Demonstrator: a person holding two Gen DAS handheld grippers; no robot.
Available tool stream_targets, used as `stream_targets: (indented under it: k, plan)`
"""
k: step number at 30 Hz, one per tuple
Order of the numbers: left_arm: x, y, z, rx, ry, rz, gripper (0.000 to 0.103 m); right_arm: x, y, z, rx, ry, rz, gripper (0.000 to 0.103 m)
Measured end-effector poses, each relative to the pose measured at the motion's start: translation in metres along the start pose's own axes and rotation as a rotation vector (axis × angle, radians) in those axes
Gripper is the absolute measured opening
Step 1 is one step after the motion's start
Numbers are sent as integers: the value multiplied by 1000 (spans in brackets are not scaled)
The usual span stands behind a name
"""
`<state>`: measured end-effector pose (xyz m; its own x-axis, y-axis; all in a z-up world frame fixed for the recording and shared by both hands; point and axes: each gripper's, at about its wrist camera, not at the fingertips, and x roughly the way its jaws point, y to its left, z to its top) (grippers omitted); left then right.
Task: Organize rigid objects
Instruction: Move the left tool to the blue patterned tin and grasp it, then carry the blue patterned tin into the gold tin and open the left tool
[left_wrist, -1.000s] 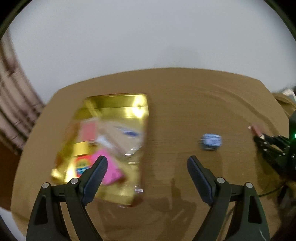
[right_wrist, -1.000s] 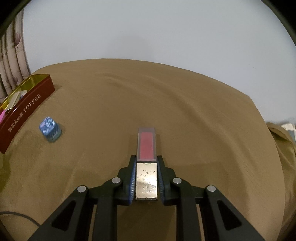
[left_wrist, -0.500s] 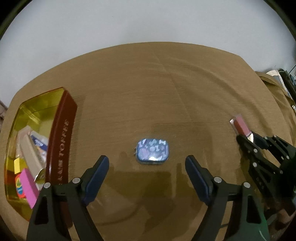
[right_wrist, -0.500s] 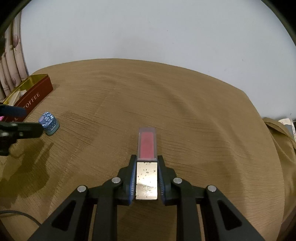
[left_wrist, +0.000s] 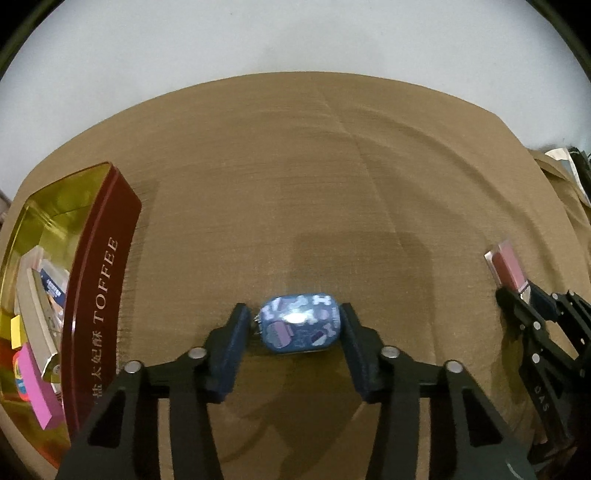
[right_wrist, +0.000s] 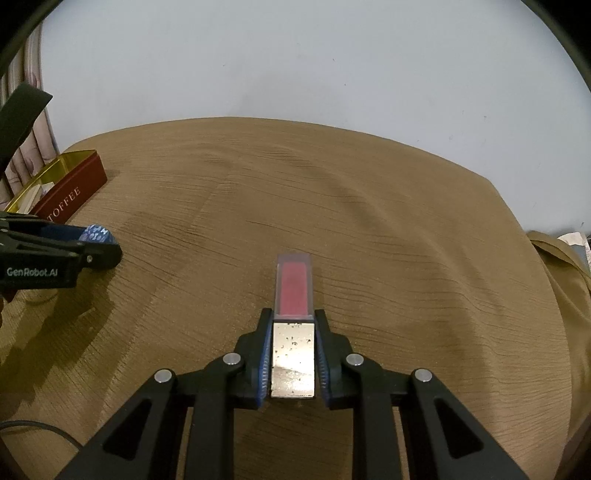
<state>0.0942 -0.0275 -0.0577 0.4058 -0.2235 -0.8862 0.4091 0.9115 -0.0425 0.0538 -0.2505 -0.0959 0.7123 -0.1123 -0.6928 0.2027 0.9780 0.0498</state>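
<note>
A small blue patterned tin (left_wrist: 298, 328) lies on the brown tablecloth between the two fingers of my left gripper (left_wrist: 293, 326). The right finger touches it, while the left one stands a little apart, so the jaws are still open. The tin also shows in the right wrist view (right_wrist: 96, 233). My right gripper (right_wrist: 293, 354) is shut on a lip-gloss tube (right_wrist: 293, 295) with a clear pink body and a silver cap, held just above the cloth. That gripper and tube also show in the left wrist view (left_wrist: 506, 266).
A red TOFFEE tin box (left_wrist: 99, 280) with a gold inside stands at the left, holding cards, a pink block and other small items. It also shows in the right wrist view (right_wrist: 70, 184). The table's edge runs at the right, with folded cloth (right_wrist: 561, 266) beyond it.
My left gripper swung right from over the toffee box to the blue tin, came down around it and narrowed its jaws. The right gripper stayed shut on the tube, almost still.
</note>
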Motion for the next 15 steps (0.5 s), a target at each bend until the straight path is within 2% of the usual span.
stream_targets:
  k: [15]
  plan:
    - [-21, -4, -8, -18, -37, 35, 40, 1, 1, 0, -2, 0, 0, 21]
